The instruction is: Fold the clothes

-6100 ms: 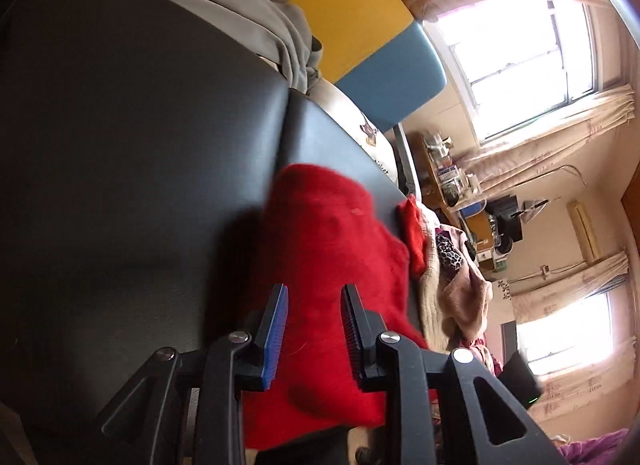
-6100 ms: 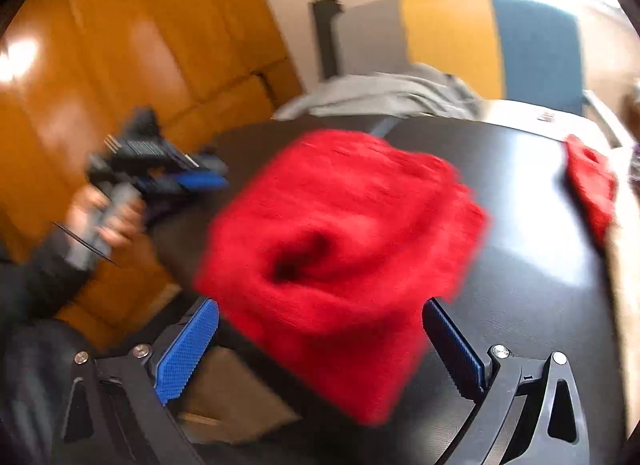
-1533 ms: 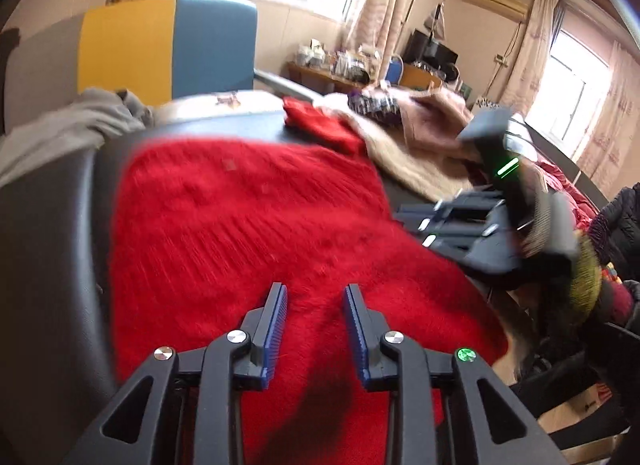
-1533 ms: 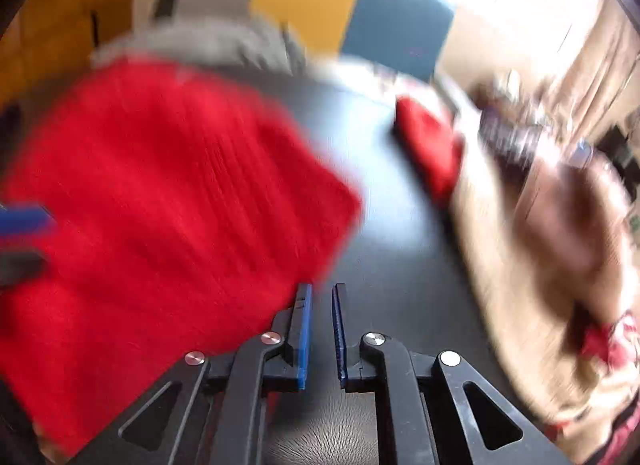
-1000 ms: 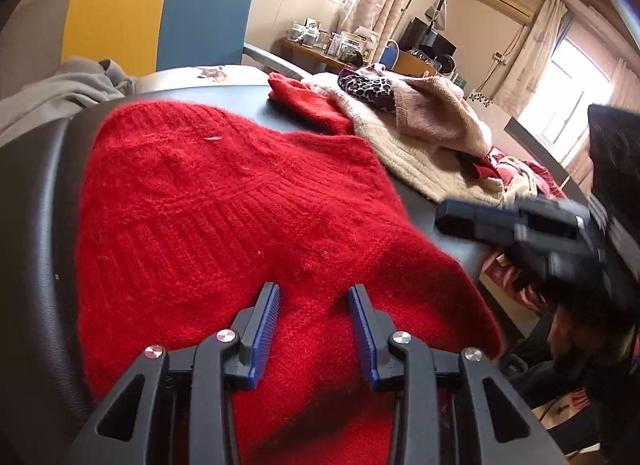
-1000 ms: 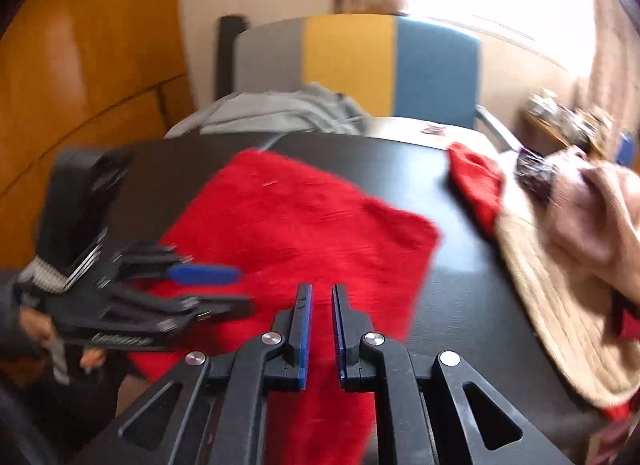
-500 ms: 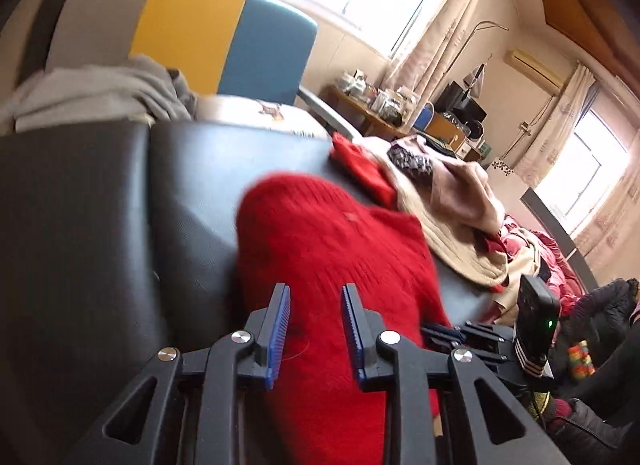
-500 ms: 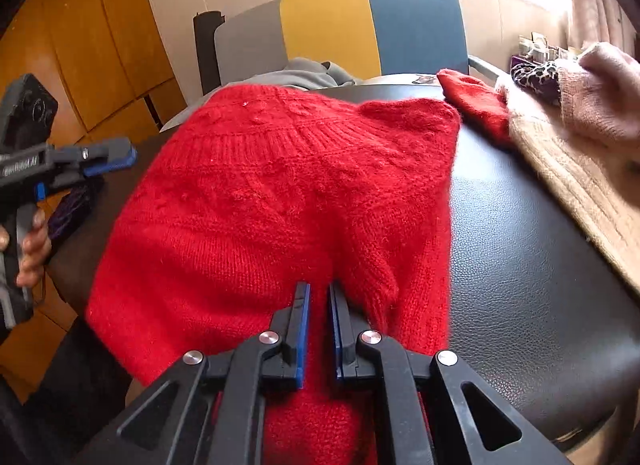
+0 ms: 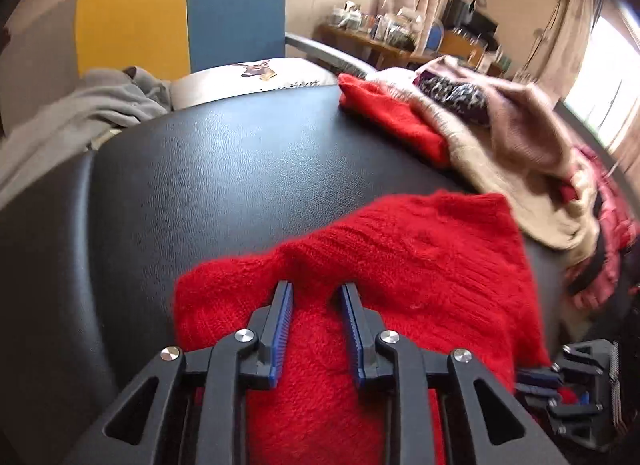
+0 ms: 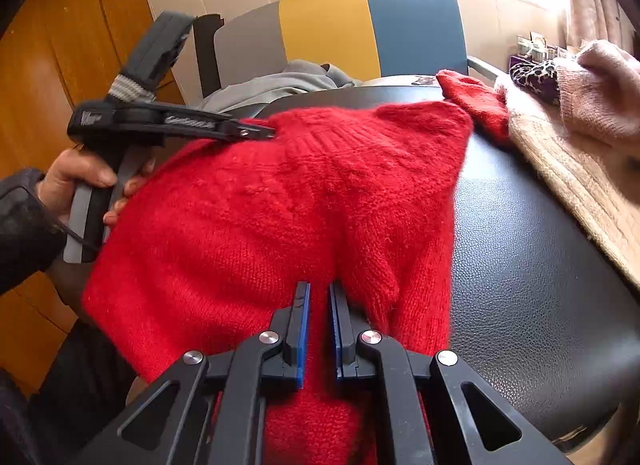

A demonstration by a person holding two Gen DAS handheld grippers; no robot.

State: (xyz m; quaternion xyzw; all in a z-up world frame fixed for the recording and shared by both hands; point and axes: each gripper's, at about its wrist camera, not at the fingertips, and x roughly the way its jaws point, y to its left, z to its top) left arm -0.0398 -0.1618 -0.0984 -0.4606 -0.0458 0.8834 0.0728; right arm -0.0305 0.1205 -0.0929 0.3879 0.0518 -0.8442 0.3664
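A red knitted sweater (image 9: 420, 265) lies spread on the black padded table (image 9: 240, 169), its near part hanging over the front edge. My left gripper (image 9: 316, 291) is shut on a raised fold at the sweater's edge, with red knit filling the gap between the blue pads. In the right wrist view the same left gripper (image 10: 268, 132), held by a hand (image 10: 76, 177), bites the sweater (image 10: 280, 205) at its far left edge near the ribbed band. My right gripper (image 10: 319, 291) is shut on a pinch of knit at the near edge. It also shows low on the right, as my right gripper (image 9: 536, 381).
A heap of clothes (image 9: 500, 137), beige, pink and leopard print, covers the table's right side, with a small red garment (image 9: 392, 113) at its near edge. A grey garment (image 9: 80, 113) lies on the yellow and blue chair (image 9: 180, 13) behind. Wooden panelling (image 10: 48, 45) is on the left.
The left gripper has swung in from beyond the table's left side to the sweater's far left edge and closed on it. The right gripper stays shut on the near edge.
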